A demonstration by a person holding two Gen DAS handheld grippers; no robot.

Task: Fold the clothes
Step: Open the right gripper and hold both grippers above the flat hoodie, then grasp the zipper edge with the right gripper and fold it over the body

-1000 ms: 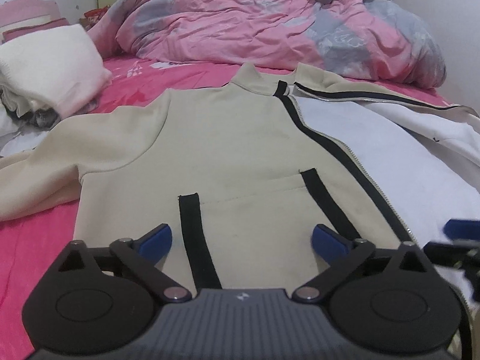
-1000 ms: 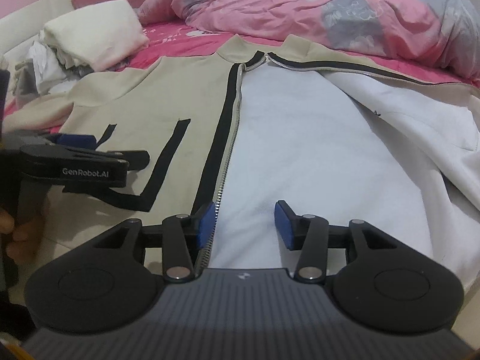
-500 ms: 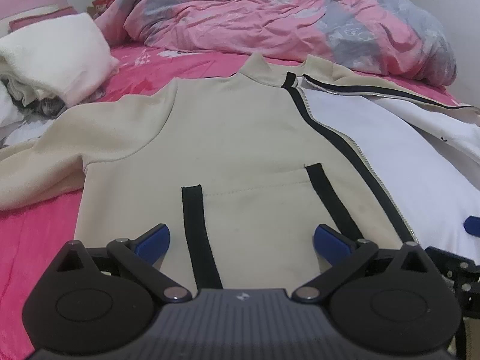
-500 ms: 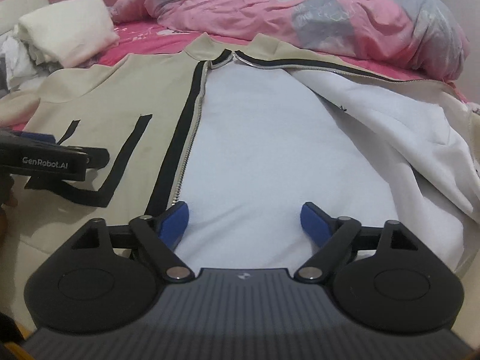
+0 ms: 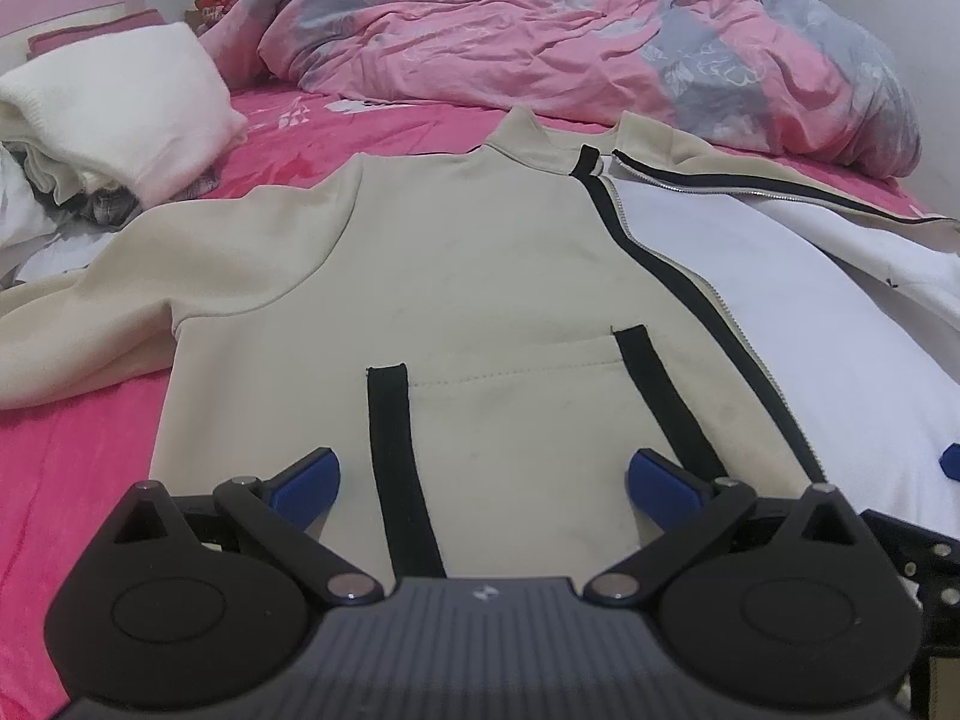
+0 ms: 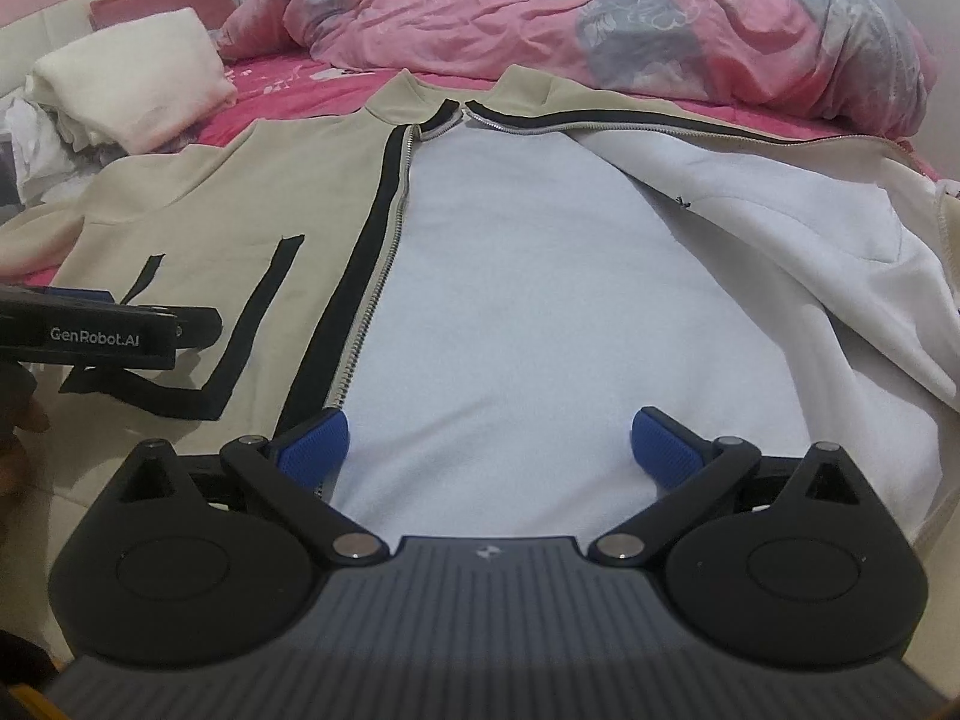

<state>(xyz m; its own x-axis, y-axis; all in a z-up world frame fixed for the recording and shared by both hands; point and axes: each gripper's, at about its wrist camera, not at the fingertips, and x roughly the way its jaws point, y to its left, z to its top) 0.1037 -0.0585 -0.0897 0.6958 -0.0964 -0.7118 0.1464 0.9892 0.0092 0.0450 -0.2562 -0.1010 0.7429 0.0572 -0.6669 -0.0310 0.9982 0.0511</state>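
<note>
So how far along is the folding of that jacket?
Barely begun. Done: the jacket lies spread flat on the bed, one front panel thrown open so the white lining shows. In hand: nothing; the left gripper and right gripper are open above the hem, the right's jaws having just been opening. Left: closing the panel, tucking the sleeves, folding the body.

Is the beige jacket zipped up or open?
Open. The beige zip-up jacket with black stripes lies spread on the pink bed sheet; its zipper is undone, one front panel flipped aside showing the white fleece lining.
</note>
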